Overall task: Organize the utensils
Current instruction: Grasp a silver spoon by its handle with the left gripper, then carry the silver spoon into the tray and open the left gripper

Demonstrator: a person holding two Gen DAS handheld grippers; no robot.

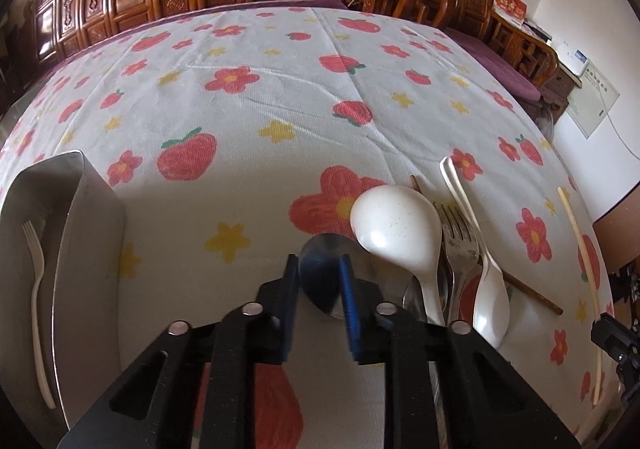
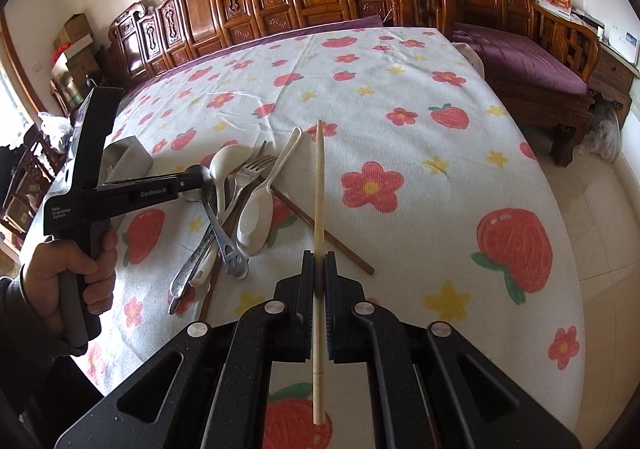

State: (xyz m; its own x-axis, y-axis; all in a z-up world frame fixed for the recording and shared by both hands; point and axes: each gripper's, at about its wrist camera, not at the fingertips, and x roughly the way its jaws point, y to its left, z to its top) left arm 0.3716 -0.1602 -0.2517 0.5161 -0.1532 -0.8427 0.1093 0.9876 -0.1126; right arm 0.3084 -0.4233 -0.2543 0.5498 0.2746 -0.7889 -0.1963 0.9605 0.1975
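Metal container (image 1: 92,209) at 9 o'clock holds one fork (image 1: 34,289); left hand-held gripper (image 1: 320,281) clamps the steel spoon (image 1: 320,249), right hand-held gripper (image 2: 319,273) clamps a chopstick (image 2: 319,189), pile (image 2: 240,201) remains.

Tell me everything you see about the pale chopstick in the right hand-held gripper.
The pale chopstick is a thin, straight, light-coloured stick, wood or bamboo by its look. The right hand-held gripper is shut on it a little behind its middle. Its far end points away over the flowered tablecloth; its near end sticks out behind the pads. It appears lifted, apart from the utensil pile to its left. In the picture it crosses over a brown chopstick lying on the cloth.
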